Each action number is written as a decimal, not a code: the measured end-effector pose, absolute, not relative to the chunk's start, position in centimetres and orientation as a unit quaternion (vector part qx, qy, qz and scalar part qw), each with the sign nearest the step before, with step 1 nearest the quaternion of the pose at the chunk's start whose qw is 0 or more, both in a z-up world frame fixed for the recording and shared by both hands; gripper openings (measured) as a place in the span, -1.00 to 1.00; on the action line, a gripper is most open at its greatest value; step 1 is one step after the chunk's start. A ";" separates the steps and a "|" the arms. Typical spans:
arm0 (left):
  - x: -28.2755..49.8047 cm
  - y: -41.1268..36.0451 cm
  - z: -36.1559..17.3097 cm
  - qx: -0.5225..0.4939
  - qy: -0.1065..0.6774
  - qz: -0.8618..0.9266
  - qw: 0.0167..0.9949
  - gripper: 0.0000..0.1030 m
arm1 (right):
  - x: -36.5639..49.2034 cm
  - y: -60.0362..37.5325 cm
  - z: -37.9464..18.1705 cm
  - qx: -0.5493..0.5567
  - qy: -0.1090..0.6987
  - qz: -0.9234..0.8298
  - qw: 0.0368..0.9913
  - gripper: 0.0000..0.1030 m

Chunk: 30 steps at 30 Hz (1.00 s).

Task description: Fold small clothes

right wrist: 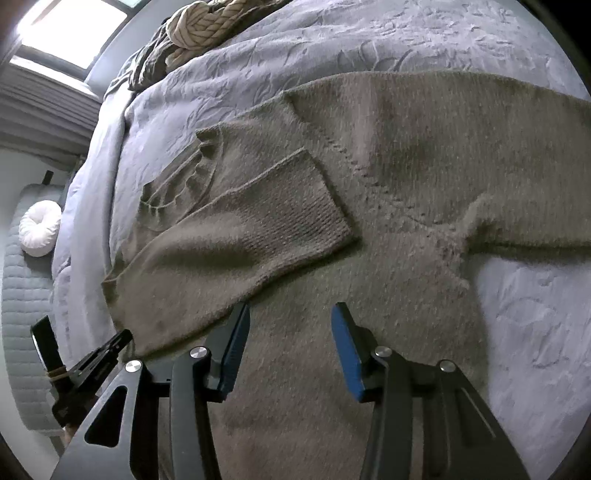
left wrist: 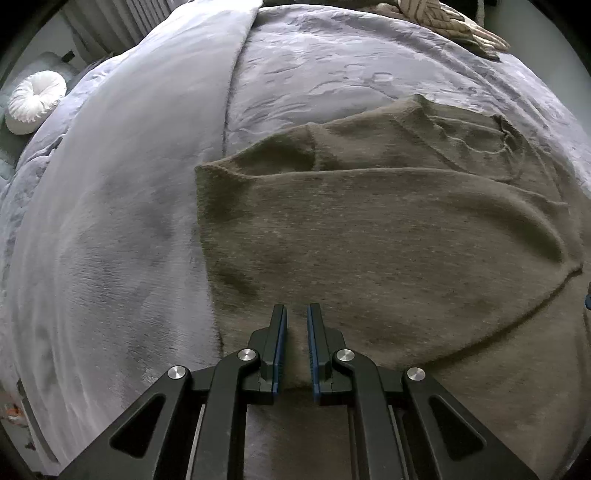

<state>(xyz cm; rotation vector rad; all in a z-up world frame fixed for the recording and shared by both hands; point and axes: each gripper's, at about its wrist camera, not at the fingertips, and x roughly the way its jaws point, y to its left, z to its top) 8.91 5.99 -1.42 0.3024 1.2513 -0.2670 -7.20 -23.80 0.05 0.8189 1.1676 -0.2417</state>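
Note:
An olive-brown knit sweater lies spread on a lilac bedspread. One sleeve is folded across its chest, and the other sleeve stretches out to the right. My left gripper points steeply down at the sweater's near left hem. Its jaws are shut to a narrow slit with knit fabric pinched between the blue pads. My right gripper hovers over the sweater's body, below the folded sleeve. It is open and nothing sits between its pads.
A plush grey blanket covers the bed left of the sweater. A cream cable-knit heap sits at the far edge of the bed. A round white cushion rests on a quilted seat beyond the bed's left side.

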 end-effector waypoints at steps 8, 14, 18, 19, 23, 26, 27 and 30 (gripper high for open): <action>8.6 4.6 -0.9 0.146 0.586 -0.133 0.786 -0.76 | -8.3 -24.2 -0.1 0.387 0.532 -0.110 0.745 0.17; 8.3 2.9 -0.8 0.156 0.586 -0.140 0.783 -0.76 | -9.2 -24.8 -0.2 0.397 0.528 -0.111 0.742 0.17; 9.1 1.8 -1.0 0.154 0.592 -0.145 0.777 -0.76 | -9.7 -25.1 -0.2 0.402 0.525 -0.112 0.742 0.17; 9.2 1.9 -1.1 0.152 0.592 -0.149 0.777 -0.76 | -9.8 -25.2 -0.3 0.403 0.525 -0.112 0.741 0.17; 9.0 0.7 -0.9 0.142 0.588 -0.165 0.779 -0.62 | -10.2 -25.5 -0.3 0.407 0.521 -0.112 0.741 0.17; 8.5 -0.4 -0.7 0.153 0.580 -0.151 0.786 0.97 | -10.5 -25.8 -0.3 0.411 0.519 -0.112 0.741 0.29; 8.3 -0.9 -0.5 0.158 0.574 -0.153 0.789 0.98 | -10.5 -25.8 -0.3 0.412 0.518 -0.112 0.741 0.32; 7.8 -2.4 -0.4 0.163 0.570 -0.169 0.787 0.98 | -10.8 -26.1 -0.3 0.416 0.514 -0.112 0.742 0.33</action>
